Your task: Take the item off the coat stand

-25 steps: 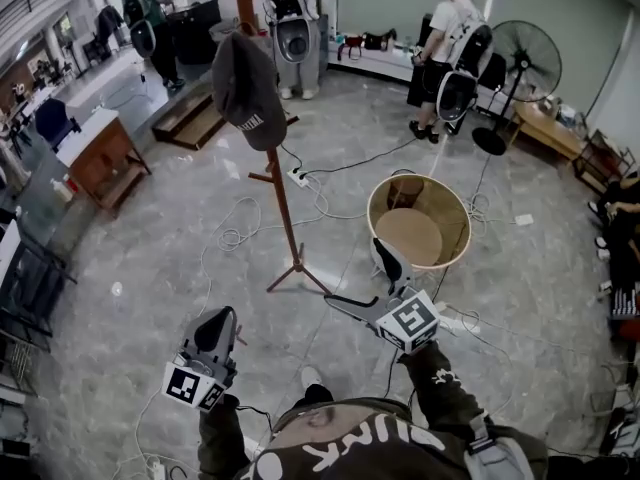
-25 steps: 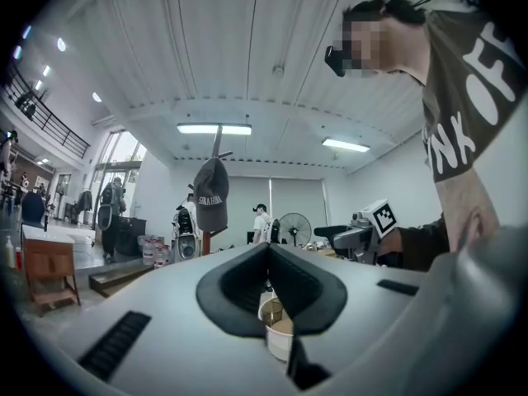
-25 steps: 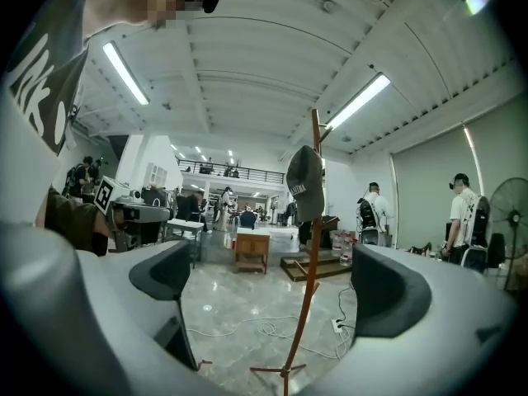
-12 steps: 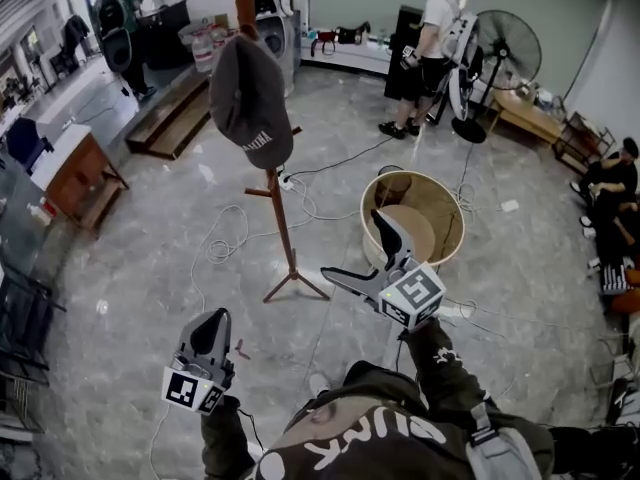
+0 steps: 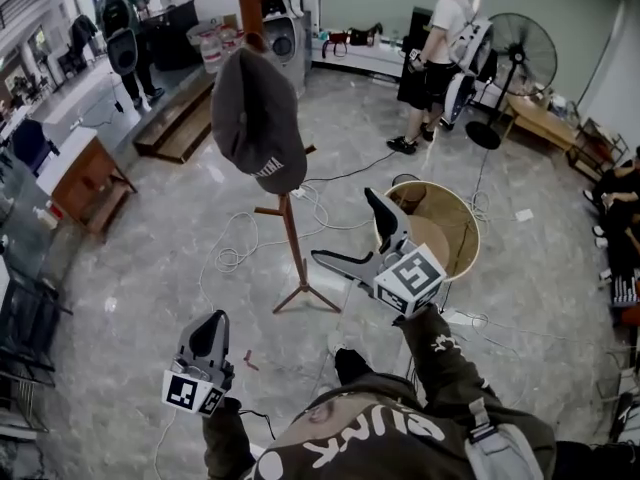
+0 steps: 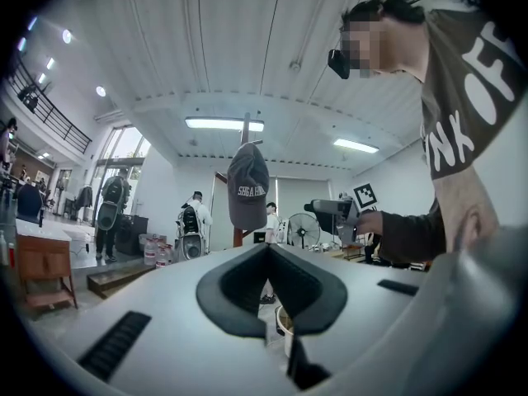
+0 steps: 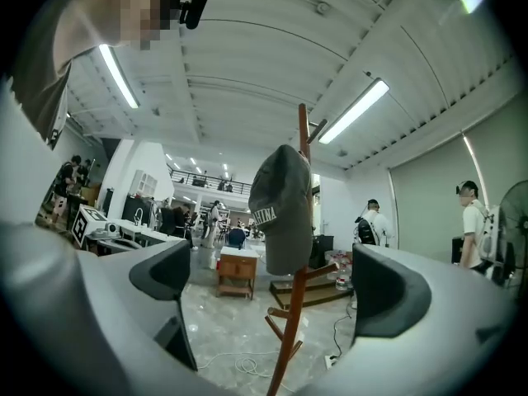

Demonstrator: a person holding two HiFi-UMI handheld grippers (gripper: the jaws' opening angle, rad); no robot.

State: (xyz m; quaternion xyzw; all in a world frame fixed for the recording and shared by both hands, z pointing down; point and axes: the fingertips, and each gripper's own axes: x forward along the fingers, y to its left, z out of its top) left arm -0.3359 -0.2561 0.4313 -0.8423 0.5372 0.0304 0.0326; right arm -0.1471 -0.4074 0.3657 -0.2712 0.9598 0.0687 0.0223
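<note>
Right gripper (image 5: 343,225) gapes at cap (image 7: 283,213) hanging ahead, long axis vertical. Left gripper (image 5: 210,322) is closed. Only the head view shows the feet of the stand (image 5: 296,253).

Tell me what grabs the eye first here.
A dark cap hangs at the top of a wooden coat stand in the middle of the floor. The right gripper points toward it with jaws wide apart and empty, while the left gripper sits low with jaws together. A round wooden tub stands beside the stand.
</note>
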